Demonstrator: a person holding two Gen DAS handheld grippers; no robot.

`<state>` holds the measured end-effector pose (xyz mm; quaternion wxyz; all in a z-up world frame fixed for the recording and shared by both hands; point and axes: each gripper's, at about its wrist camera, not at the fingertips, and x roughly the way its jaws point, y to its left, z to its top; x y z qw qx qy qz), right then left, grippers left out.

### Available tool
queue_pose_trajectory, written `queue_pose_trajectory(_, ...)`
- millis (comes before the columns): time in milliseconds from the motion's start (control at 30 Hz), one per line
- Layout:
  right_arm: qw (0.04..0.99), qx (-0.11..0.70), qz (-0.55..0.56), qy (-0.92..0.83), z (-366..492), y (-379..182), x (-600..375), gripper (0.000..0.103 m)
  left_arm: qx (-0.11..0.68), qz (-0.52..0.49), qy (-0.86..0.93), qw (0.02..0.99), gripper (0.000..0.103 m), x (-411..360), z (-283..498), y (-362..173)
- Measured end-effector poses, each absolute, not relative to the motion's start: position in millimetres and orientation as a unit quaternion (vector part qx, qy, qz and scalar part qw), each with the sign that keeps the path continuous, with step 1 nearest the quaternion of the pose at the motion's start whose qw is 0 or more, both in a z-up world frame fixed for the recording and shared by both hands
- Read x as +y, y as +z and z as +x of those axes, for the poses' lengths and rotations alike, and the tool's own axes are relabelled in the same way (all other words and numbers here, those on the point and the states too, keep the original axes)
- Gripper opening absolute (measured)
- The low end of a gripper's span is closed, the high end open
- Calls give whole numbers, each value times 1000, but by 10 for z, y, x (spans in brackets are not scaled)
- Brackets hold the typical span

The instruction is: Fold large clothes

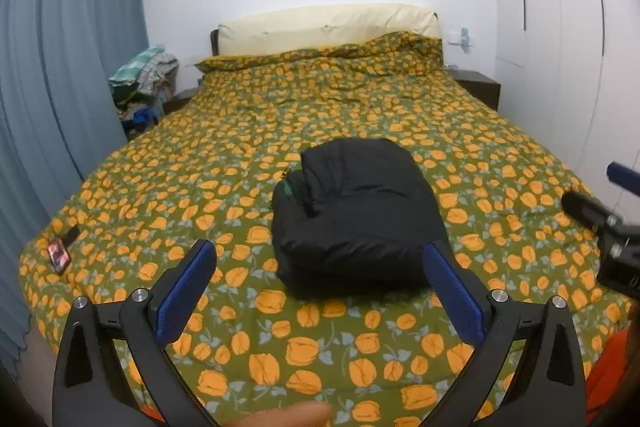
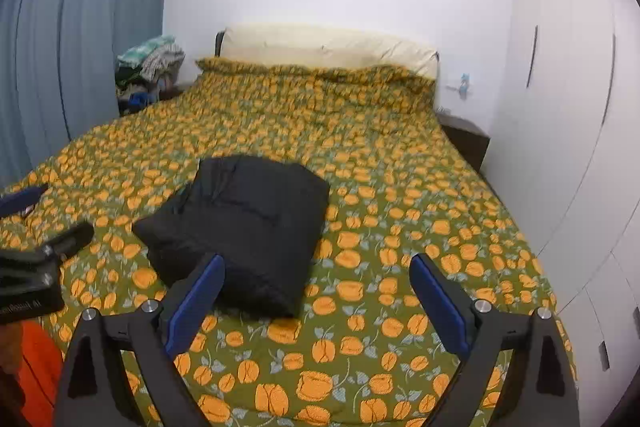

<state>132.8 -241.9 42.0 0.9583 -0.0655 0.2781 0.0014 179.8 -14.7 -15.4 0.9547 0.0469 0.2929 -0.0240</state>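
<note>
**Folded jacket lying clear of both sets of jaws**

Nearest the cameras, both grippers are hovering over the foot of the bed (image 1: 120, 187), each with its jaws spread wide and gripping nothing. Between the blue pads of the left gripper (image 1: 320, 283) only the flowered quilt (image 1: 360, 99) is showing at the near end, with the black garment (image 1: 356, 215) sitting just beyond and slightly right of centre. Through the right gripper (image 2: 318, 291) the same bundle (image 2: 240, 223) is lying ahead and to the left, its near corner peeking behind the left pad.

So the garment is resting between the two hands, forward of both, apart from every pad. It is looking like a compact folded packet, its longer side running away toward the headboard (image 1: 328, 23); the fold itself is probably finished. Neither hand is clearly nearer.

Further off, a phone (image 1: 59, 254) is lying at the bed's left edge, and a heap of clothes (image 1: 144, 75) is piling up beside the curtain (image 1: 68, 47).
</note>
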Motion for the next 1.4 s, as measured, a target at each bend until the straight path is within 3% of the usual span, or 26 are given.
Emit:
queue_pose_trajectory(267, 950, 313, -19, 11, 1362, 375, -2546, 95, 309, 23, -26, 951, 103, -176, 1700, -85)
queue_pose_trajectory(1400, 935, 349, -51, 21, 1030, 368, -2161, 95, 314, 31, 21, 949, 103, -96, 1439, 25)
